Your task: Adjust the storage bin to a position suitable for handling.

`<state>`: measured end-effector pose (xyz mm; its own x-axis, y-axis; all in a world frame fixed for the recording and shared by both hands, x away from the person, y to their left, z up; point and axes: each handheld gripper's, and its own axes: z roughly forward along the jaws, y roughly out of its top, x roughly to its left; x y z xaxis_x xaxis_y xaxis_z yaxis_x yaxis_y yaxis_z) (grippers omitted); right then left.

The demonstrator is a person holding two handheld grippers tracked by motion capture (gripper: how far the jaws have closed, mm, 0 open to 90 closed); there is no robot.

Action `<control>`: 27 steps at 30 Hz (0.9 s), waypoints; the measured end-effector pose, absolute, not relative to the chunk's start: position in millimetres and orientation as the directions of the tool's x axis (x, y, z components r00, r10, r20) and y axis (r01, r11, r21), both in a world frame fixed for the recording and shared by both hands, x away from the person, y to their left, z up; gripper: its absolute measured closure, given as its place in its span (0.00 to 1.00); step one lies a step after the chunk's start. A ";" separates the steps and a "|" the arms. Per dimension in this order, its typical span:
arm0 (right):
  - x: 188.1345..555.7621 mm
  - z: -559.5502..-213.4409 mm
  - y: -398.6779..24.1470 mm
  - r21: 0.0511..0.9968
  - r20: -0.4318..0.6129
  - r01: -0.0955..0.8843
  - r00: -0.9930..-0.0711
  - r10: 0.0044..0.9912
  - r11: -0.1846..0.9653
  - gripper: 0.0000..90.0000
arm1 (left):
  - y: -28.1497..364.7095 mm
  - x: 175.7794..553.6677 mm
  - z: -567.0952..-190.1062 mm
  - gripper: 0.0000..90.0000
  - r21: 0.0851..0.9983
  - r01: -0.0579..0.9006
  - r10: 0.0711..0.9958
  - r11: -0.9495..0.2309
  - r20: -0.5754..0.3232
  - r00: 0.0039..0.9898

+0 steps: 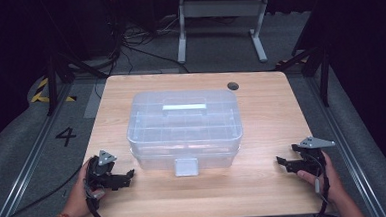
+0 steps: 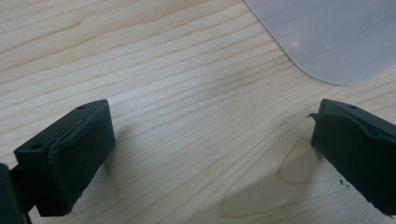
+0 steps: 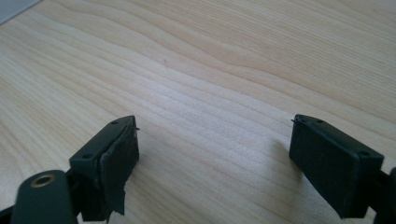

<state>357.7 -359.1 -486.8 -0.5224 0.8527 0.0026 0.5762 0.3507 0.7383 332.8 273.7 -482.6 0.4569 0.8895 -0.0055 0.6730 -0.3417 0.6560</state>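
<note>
A clear plastic storage box with a closed lid, a flat top handle and a front latch stands in the middle of the wooden table. My left gripper rests on the table by the box's near left corner, held in a hand. Its jaws are wide apart over bare wood in the left gripper view, with the box's rounded corner just ahead. My right gripper sits at the near right, pointing toward the box. Its jaws are also apart with nothing between them.
A round cable hole sits at the table's far right. Beyond the far edge stands a white metal frame with cables on the floor. Floor rails run along both sides of the table.
</note>
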 end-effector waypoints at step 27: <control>357.4 -478.0 -363.1 0.777 0.006 0.523 -0.564 0.826 0.351 0.30 | 288.9 329.2 -482.6 0.01 0.657 0.633 0.835 -0.410 -0.008 0.550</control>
